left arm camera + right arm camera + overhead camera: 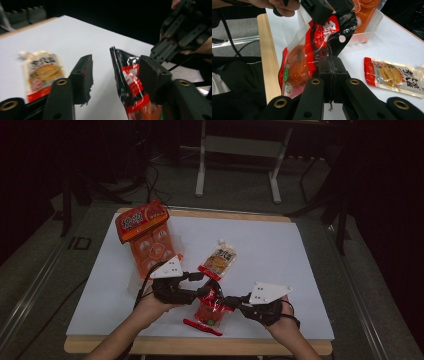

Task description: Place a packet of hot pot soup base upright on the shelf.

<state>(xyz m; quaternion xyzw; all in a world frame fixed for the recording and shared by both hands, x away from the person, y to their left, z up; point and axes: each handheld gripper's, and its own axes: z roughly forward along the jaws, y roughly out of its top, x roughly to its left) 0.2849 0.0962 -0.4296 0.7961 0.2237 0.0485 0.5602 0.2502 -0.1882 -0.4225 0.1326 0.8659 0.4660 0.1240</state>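
— Dark is the room around; what stands in the middle?

— One wooden table with a white sheet on top. On the floor behind it I see the legs of a metal frame.

— And the thing which the hands work on?

— It is a red and black snack bag, close to the near edge of the table, between the two grippers. In the right gripper view the bag is lifted and tilted, and something orange shows through its clear part.

— How does the right gripper stand?

— Its jaws are pressed together on the edge of the bag. In its own view I see no gap between them, and the foil is pinched there.

— And the left gripper?

— Its jaws are wide apart. In the left gripper view the top corner of the bag stands between them: it lies against one jaw, and the other jaw is clear of it. So this gripper does not clamp anything.

— What else is on the sheet?

— A pale sauce pouch with a red end lies flat, a little behind the grippers. At the left side, far from the person, a clear tray holds orange packets, and an orange bag leans on top of it.

— Do the hands show?

— Yes, both forearms come from the bottom of the high view, and each hand holds its gripper.
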